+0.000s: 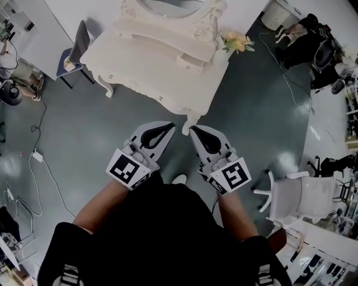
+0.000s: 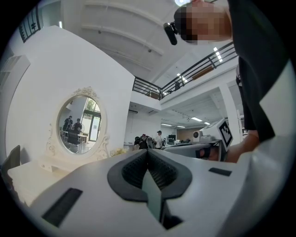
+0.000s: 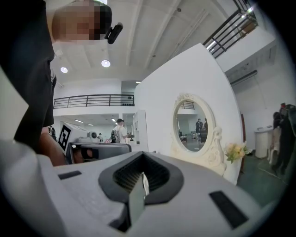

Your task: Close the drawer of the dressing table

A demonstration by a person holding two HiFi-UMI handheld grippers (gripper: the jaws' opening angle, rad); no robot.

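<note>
I hold left gripper (image 1: 171,128) and right gripper (image 1: 193,130) side by side - both jaws pressed together, nothing between them - near the white dressing table (image 1: 156,67) front.

1. Grey floor (image 1: 251,111), bearing white dressing table (image 1: 151,61)
2. Dark chair (image 1: 75,47) on floor, just left of dressing table
3. White chair (image 1: 296,198) well apart, right of dressing table
4. Oval mirror (image 1: 170,6) upright at back of dressing table top
</note>
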